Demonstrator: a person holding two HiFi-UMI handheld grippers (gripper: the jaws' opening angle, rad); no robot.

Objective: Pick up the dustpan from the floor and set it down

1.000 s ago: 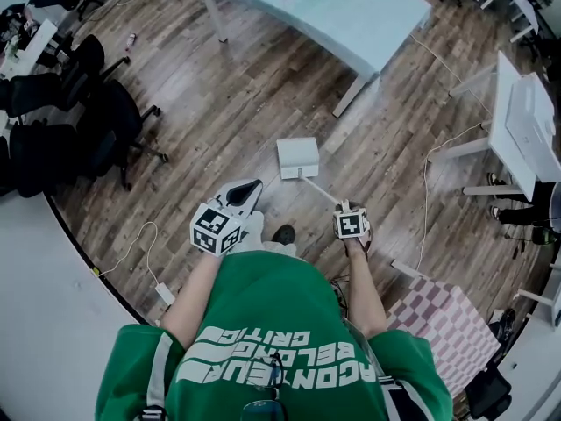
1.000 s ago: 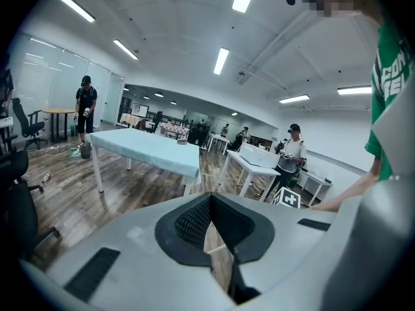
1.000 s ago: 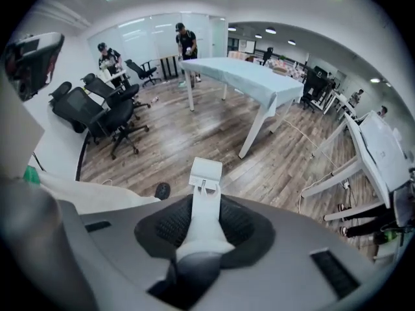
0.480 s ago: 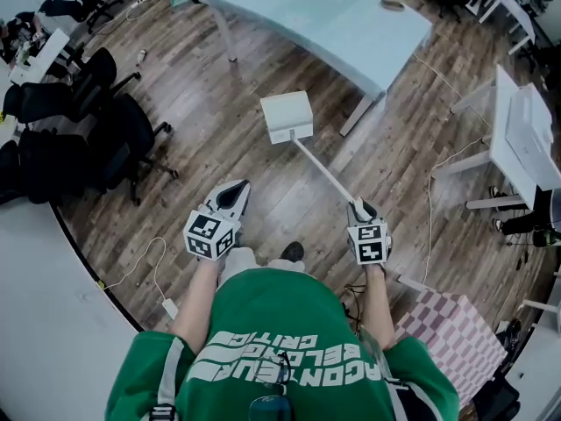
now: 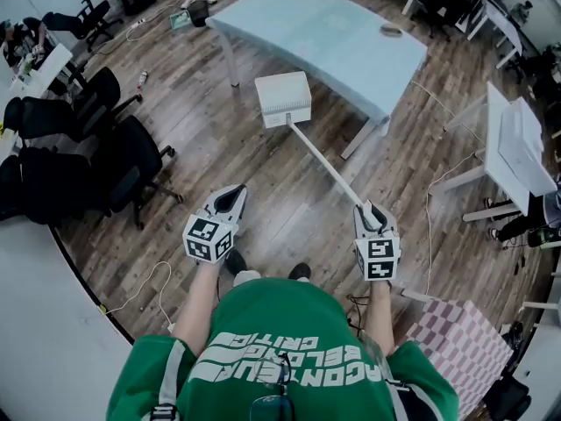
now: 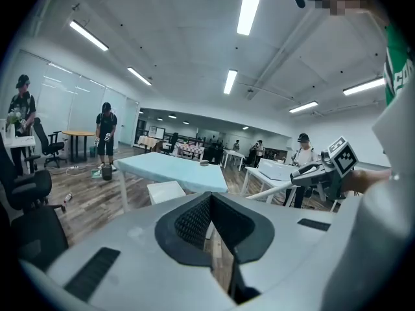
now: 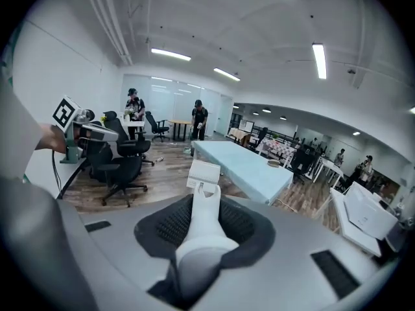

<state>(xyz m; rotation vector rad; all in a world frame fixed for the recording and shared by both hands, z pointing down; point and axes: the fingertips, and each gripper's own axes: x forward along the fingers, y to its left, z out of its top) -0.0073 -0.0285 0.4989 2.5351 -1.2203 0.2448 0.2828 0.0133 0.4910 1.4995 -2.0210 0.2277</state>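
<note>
The dustpan is white, with a boxy pan (image 5: 282, 98) on a long thin handle (image 5: 326, 170). In the head view it hangs in the air over the wooden floor, the pan close to the pale blue table. My right gripper (image 5: 369, 210) is shut on the handle's near end. In the right gripper view the handle (image 7: 204, 222) runs between the pads out to the pan (image 7: 203, 172). My left gripper (image 5: 230, 200) hovers at the left, shut and empty, well apart from the dustpan. The left gripper view shows the pan (image 6: 165, 191) and my right gripper (image 6: 310, 173) beyond the left gripper's jaws.
A pale blue table (image 5: 333, 33) stands ahead. Black office chairs (image 5: 123, 160) crowd the left. A white desk (image 5: 517, 139) is at the right, a checkered mat (image 5: 447, 331) at lower right. Cables (image 5: 149, 279) trail on the floor. People stand far off.
The dustpan has come up off the floor and its pan has swung out toward the table. My right gripper rose with the handle. The left gripper also lifted and shifted a little.
</note>
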